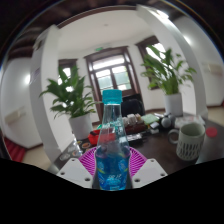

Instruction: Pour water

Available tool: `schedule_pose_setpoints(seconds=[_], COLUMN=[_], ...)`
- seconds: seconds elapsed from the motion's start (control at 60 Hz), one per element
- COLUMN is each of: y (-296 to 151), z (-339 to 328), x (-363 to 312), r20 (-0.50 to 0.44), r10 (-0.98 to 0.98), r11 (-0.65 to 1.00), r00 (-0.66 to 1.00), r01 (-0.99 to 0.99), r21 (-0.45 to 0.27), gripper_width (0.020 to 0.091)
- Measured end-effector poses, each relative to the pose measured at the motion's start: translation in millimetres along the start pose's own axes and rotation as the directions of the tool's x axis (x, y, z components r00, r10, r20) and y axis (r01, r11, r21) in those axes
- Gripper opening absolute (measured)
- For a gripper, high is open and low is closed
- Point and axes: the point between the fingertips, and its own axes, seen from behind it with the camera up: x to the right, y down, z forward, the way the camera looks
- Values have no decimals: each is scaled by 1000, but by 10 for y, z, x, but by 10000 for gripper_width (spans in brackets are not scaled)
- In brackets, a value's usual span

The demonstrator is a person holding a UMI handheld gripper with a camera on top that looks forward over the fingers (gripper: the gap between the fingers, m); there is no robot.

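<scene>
The clear blue-tinted plastic water bottle with a teal cap (111, 140) stands upright between the gripper (111, 167) fingers, pinched by both pink pads. A white ribbed cup (189, 140) waits far right on the dark table (150, 150), so pouring means tipping rightward.

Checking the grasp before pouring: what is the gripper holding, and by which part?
The gripper holds the clear plastic water bottle with a teal cap, both pink pads pressed on its lower body.
</scene>
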Motion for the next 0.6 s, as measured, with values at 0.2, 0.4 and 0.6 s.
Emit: schedule_pose_setpoints(seconds=[0.2,0.4,0.6], y=[-505,-1135,-1451], z=[33,29,-29], x=[320,347,454], r20=[15,171,239], r10=[603,922,971], r11=[795,326,-29], r00=[798,348,4], r01=[-602,-934,-991], r21=[81,145,133], gripper_width=[389,387,388])
